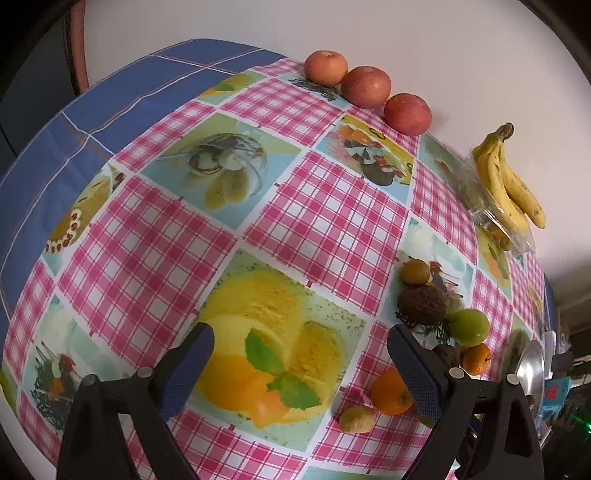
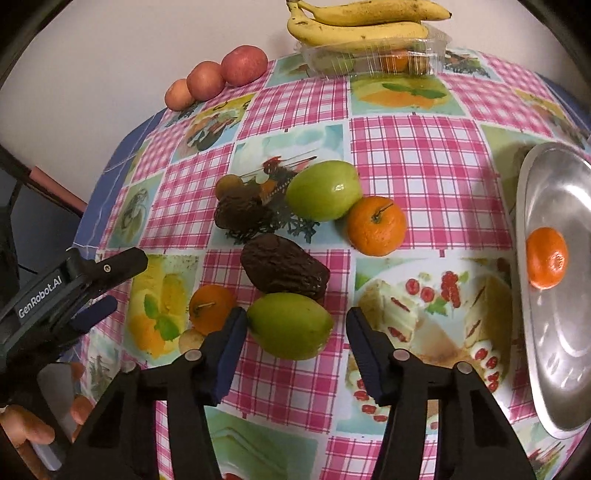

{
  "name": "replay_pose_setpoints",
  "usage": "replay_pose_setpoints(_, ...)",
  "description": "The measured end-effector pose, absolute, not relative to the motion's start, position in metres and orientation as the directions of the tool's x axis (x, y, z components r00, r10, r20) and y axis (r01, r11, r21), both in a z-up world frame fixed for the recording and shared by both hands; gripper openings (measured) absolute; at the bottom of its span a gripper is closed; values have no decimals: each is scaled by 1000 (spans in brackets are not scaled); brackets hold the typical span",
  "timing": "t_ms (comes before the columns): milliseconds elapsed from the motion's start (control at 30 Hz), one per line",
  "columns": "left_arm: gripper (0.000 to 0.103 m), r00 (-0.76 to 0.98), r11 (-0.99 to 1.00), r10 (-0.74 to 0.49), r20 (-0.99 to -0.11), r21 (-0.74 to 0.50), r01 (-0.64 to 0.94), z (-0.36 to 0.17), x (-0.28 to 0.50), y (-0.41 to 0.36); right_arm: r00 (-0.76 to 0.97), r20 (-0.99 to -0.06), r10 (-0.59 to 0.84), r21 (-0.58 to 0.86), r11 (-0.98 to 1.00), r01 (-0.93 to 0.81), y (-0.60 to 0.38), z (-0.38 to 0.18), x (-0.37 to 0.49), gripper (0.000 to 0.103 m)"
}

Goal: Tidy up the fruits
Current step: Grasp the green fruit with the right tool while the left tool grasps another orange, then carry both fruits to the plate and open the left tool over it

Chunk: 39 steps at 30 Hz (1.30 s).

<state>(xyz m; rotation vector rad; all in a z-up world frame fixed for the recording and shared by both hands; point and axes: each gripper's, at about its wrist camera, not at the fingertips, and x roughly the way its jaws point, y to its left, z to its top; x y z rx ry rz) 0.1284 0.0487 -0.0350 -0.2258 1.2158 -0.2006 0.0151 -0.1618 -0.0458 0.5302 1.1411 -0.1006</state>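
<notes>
Right gripper [image 2: 295, 332] has its jaws wide, straddling the near green fruit [image 2: 290, 326]; the left pad is touching or just beside the skin, the right pad apart from it. Nothing gripped yet.

Left gripper [image 1: 299, 363] also has wide jaws with nothing between them, hovering over bare tablecloth [image 1: 314, 206]; the loose pile sits at its 3 o'clock.

Around the green fruit, right view: dark wrinkled fruit [image 2: 282, 271] touching at 12 o'clock, small orange [image 2: 210, 308] at 9 o'clock behind the left pad, second green fruit [image 2: 323, 190] and another orange [image 2: 376, 226] farther off toward 1 o'clock. The metal tray [image 2: 554, 369] lies at 3 o'clock with one orange [image 2: 546, 256] in it. Apples [image 2: 243, 64] at 11 o'clock by the wall, bananas [image 2: 362, 26] on a clear box [image 2: 369, 59] at 12.

Risks, as judgement:
- The fruit is round and smooth, so an off-centre close could squirt it forward into the dark fruit.
- The left pad is crowded by the small orange and may nudge or pinch it.
- A fruit set down on the shallow tray may roll and knock the orange already there.
</notes>
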Motion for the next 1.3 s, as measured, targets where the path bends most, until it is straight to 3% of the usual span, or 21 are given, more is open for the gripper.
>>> replay_pose_setpoints(67,96,335,960,-273,-902,-278,34,-35,128,48,432,-877,208,371,865,337,-163,-46,16,50)
replay_pose_setpoints(200,96,328,956,-290,-899,-291,48,-35,128,43,438,-871,221,389,856,342,-166,-46,16,50)
replay_pose_setpoints(467,92,275,934,-356,-893,-343,95,-38,126,22,427,-902,69,282,843,459,-205,-35,0,50)
replay_pose_setpoints(1000,41,186,911,-360,-914,-302,280,-40,101,-21,492,-870,27,318,794,518,-242,-10,-24,50)
replay_pose_setpoints(1067,36,178,905,-377,-909,-321,279,-41,101,-20,494,-869,32,323,794,516,-242,-10,-24,50)
replay_pose_setpoints(1300,34,192,903,-396,-898,-342,261,-37,100,-15,511,-859,42,344,785,515,-247,-6,-27,50)
